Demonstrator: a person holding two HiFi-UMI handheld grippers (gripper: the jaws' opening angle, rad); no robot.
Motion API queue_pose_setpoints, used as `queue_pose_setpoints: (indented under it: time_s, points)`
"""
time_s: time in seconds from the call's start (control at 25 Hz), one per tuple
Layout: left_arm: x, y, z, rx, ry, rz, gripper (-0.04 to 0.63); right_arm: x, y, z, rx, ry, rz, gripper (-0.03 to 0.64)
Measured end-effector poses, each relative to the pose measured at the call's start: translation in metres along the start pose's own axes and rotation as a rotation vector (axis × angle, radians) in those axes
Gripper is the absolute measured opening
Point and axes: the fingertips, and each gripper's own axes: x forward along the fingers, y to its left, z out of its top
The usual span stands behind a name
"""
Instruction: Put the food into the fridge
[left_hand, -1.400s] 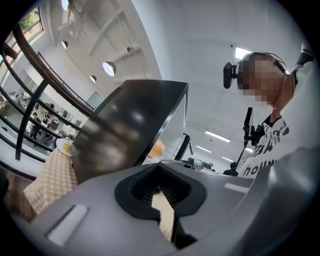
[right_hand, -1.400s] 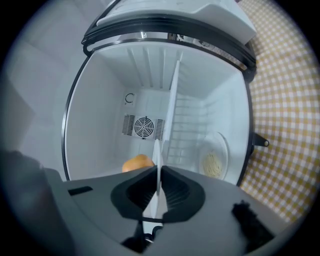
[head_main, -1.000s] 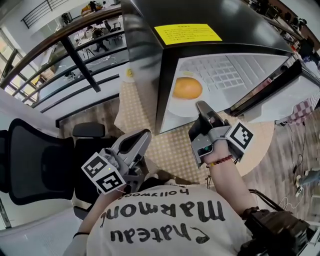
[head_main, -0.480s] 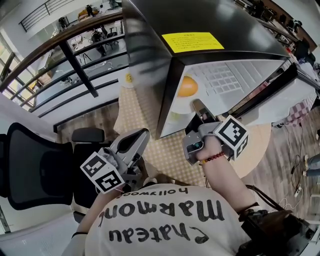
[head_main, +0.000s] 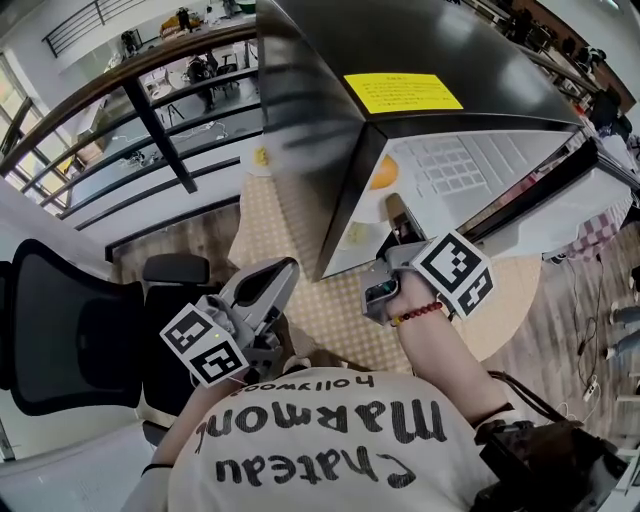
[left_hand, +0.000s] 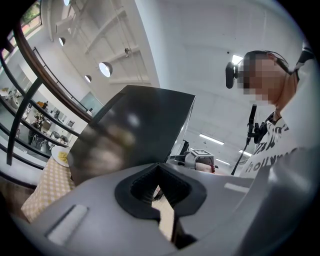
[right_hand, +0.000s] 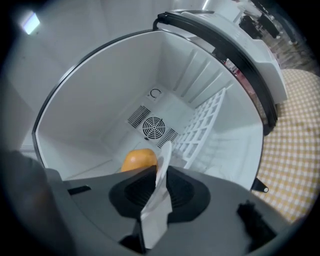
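Note:
An orange food item (right_hand: 139, 160) lies on a white plate (right_hand: 161, 192) inside the open black mini fridge (head_main: 420, 60). My right gripper (right_hand: 159, 176) reaches into the white fridge interior (right_hand: 100, 100). Its jaws are opening, with the plate's rim still between the pads. From the head view the orange food (head_main: 383, 172) peeks out under the fridge's top edge, just beyond the right gripper (head_main: 397, 210). My left gripper (head_main: 285, 272) hangs back near my chest, left of the fridge. Its jaws stand together with nothing in them (left_hand: 162, 189).
The fridge door (right_hand: 235, 45) stands open to the right. A wire shelf (right_hand: 202, 130) and a fan grille (right_hand: 153, 127) line the inside. The fridge sits on a checked tablecloth (head_main: 330, 300). A small plate of yellow food (head_main: 259, 155) lies behind it. A black chair (head_main: 60, 320) stands at left.
My right gripper has pushed forward into the fridge with the plate. The orange food now sits deeper, mostly under the fridge's top edge. The left gripper has stayed where it was.

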Motion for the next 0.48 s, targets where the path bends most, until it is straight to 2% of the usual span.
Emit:
queue_pose_setpoints:
  time_s: [0.16,0.48]
  points:
    - [-0.0004,0.0011,-0.0018,-0.002,0.003,0.005,0.003,0.0045,-0.0024,-0.0006,-0.076,0.008,-0.026,0.067]
    - [0.0001,0.0007,-0.0014,-0.006,0.003,0.005,0.003,0.0111,0.0009,0.0015,-0.316,0.013,-0.057,0.1]
